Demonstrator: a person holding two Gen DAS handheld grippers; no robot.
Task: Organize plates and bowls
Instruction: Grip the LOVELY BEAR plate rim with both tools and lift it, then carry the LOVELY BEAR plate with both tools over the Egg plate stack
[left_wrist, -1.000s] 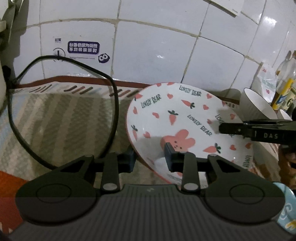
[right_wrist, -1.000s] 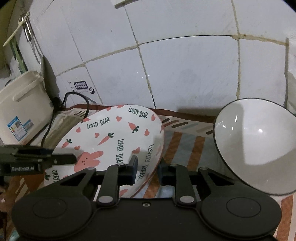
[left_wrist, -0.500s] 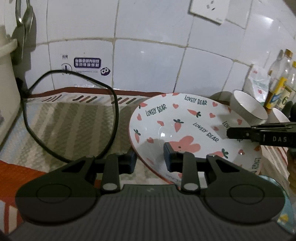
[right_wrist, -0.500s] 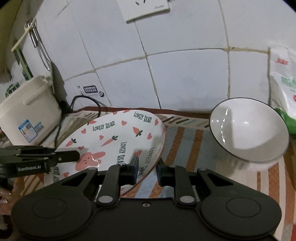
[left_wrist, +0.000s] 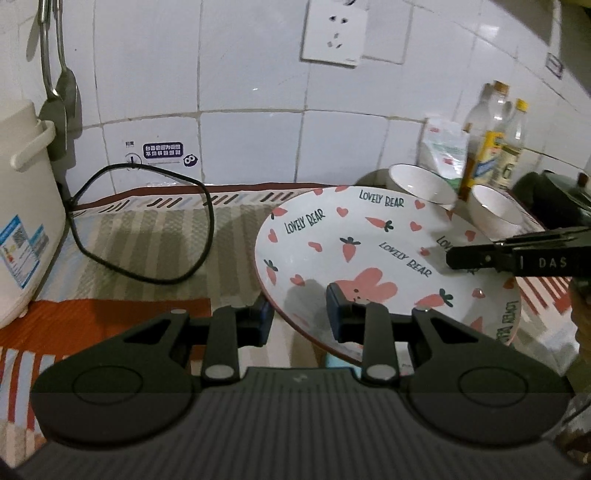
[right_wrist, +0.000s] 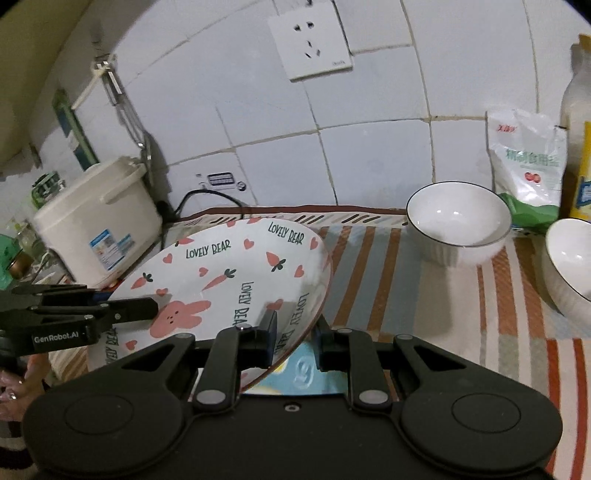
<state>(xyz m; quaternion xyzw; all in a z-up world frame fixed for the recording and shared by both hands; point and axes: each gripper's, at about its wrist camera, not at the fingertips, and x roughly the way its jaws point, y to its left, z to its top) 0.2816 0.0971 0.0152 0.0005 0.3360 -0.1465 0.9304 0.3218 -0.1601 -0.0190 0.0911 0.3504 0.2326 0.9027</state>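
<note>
Between both tools (left_wrist: 297, 319) (right_wrist: 293, 341), clamped at opposite rims, hangs the plate (left_wrist: 369, 251).

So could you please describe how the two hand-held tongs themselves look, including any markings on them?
Both tongs are matte black plastic. The left tongs and right tongs each have two round discs, silver pivot pins and blue-edged fingertip pads. The body is ribbed in the left wrist view. White lettering reads "GenRobot.AI" on the left one's side and "DAS" on the right's.

Striped mat (left_wrist: 147, 236) lies free left; bowls (right_wrist: 458, 218) crowd right.
</note>
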